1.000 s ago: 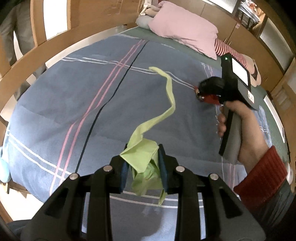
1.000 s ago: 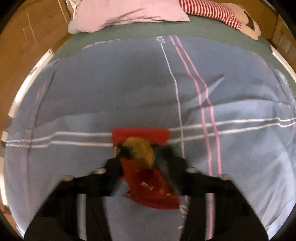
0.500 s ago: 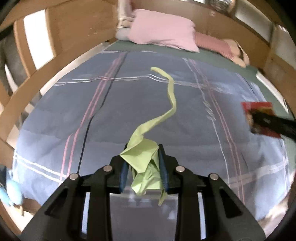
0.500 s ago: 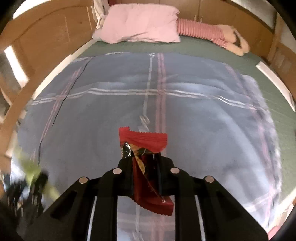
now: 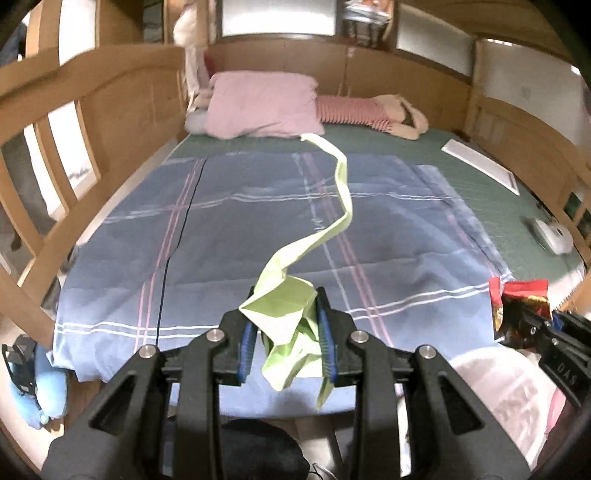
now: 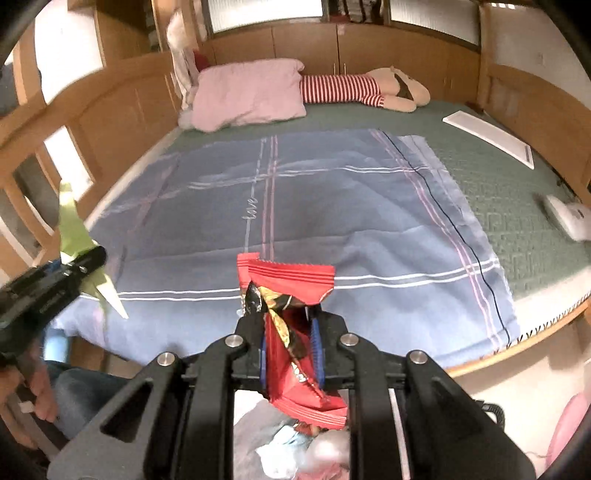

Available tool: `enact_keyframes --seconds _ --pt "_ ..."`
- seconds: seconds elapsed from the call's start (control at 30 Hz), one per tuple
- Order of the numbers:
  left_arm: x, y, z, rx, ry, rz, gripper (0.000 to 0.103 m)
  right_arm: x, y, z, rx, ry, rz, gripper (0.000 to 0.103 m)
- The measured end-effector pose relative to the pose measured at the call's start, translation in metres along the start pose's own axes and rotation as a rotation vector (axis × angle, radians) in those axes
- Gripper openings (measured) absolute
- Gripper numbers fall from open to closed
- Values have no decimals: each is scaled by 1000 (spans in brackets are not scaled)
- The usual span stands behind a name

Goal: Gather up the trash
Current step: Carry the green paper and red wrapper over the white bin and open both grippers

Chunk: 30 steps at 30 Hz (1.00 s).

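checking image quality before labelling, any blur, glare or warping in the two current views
Left wrist view: green paper and left gripper sharp; bed rails bowed by the fisheye, corners black. Right wrist view: red wrapper sharp, left gripper at the edge smeared; bright panels above the headboard are washed out.

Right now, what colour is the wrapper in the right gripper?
Red wrapper, with dark and yellow print; right wrist view shows it best.

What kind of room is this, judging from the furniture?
Most likely a bedroom: a wooden-framed bed with a blue plaid blanket, a pink pillow and a striped stuffed toy at its head.
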<state>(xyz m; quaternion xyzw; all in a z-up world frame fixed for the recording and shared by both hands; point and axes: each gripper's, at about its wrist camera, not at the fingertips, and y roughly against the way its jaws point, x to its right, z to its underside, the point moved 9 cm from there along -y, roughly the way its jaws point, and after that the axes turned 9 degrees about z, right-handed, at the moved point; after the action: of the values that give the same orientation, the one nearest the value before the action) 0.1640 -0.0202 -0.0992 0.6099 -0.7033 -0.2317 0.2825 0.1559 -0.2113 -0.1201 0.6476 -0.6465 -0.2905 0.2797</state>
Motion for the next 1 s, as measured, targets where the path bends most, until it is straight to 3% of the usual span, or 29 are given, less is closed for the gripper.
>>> enact_keyframes --seconds 0.2,0.4,0.6,0.67,0.73,0.77,0.87,1.0 --pt "32 23 21 -4 -66 42 30 20 44 19 41 -4 3 19" --pt "62 29 51 -56 -133 93 30 45 61 49 5 -45 34 19" --pt "95 38 55 -43 -208 120 30 61 71 64 -12 -86 41 19" --pt "102 38 58 -49 -220 132 30 63 66 74 -56 -87 31 21" --pt "107 35 63 -64 -226 145 30 68 65 81 -92 -94 27 33" --pt "109 33 65 -73 -227 153 30 71 65 82 -97 -101 30 43" --pt "116 28 72 -101 -234 177 30 89 80 74 -34 -158 83 60" --pt "126 24 83 -139 -248 230 31 117 110 61 76 -254 152 63"
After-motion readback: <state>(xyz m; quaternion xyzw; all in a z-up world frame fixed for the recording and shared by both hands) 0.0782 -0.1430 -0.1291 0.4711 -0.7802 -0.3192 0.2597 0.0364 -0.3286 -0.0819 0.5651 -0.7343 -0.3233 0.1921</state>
